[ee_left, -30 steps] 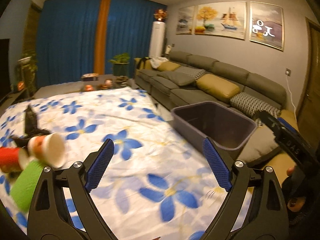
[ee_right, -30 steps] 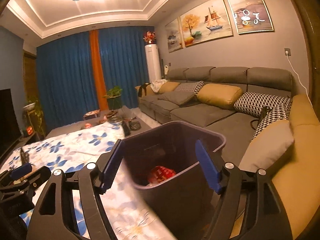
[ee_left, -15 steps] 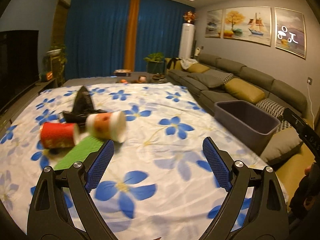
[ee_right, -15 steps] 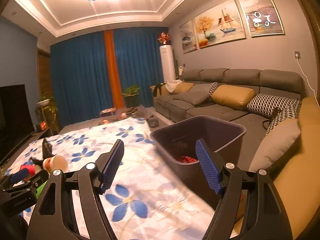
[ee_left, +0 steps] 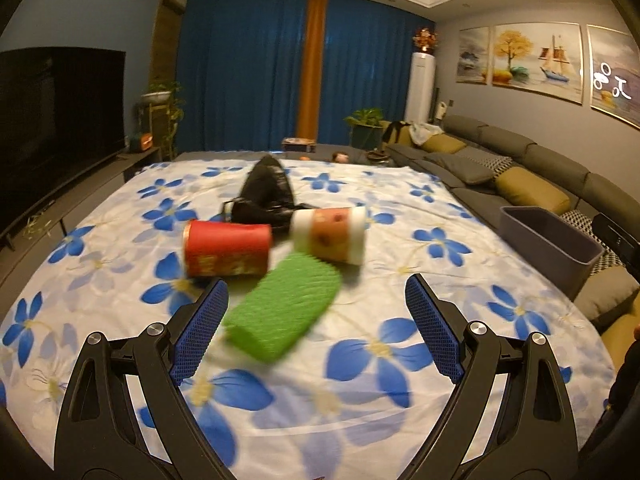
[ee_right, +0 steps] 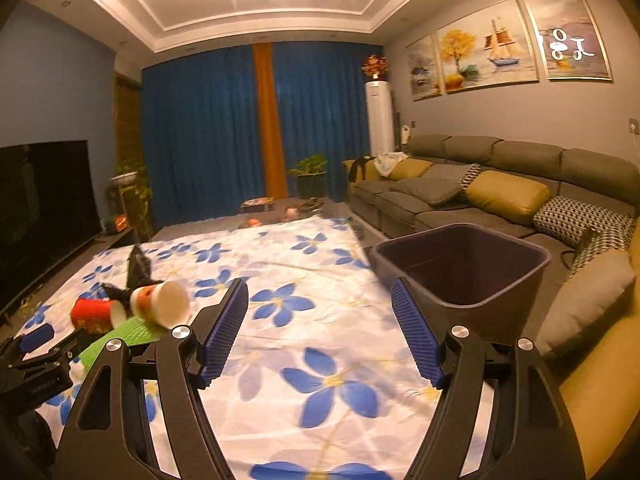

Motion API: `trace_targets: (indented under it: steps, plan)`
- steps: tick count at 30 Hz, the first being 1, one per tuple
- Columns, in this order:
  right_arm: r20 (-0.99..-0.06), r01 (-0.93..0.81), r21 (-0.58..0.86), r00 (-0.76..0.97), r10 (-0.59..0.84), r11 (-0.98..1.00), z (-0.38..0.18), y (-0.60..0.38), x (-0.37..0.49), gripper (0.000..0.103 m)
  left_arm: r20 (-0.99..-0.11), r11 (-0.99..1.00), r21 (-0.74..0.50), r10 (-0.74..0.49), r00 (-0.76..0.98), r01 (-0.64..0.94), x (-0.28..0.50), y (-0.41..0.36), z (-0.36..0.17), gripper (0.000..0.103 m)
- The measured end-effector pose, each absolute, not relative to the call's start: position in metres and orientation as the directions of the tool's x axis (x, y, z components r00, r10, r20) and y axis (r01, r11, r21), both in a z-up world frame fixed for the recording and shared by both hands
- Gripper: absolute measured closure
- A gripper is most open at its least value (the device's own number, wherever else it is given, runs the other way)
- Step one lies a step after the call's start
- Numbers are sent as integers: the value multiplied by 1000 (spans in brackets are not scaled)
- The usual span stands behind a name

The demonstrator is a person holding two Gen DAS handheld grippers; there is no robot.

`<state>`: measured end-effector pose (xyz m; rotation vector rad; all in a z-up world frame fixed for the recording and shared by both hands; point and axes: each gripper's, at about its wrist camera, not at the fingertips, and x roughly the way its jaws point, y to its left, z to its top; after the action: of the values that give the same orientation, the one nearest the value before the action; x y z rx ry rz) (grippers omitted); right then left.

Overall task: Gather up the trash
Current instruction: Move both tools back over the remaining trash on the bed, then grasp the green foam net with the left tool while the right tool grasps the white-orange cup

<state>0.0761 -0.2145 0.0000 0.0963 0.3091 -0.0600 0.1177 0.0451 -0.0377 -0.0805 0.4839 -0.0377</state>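
Where the cloth (ee_left: 400,400) spreads, two cups (ee_left: 228,250), one bin (ee_right: 460,268).

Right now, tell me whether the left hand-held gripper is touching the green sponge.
Apart. In the left wrist view the left hand-held gripper stands open, with patterned cloth visible between its pads and the green sponge.

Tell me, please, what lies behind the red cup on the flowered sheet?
Behind the red cup lies a crumpled black bag, partly hidden by it and by the white cup beside it. Anything under the bag is covered.
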Motion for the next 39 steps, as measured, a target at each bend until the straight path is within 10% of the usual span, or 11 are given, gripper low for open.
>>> trace_targets:
  steps: [13, 33, 39]
  plan:
    - [-342, -37, 62, 938, 56, 997, -7, -166, 99, 30, -564, 990, -129, -124, 817, 61, 154, 73, -56, 17]
    - [-445, -182, 35, 877, 179, 983, -27, -103, 154, 30, -704, 968, -216, -247, 666, 130, 193, 79, -86, 90]
    - [-479, -198, 41, 856, 193, 979, -32, -92, 174, 31, -653, 973, -194, -221, 724, 121, 179, 82, -73, 91]
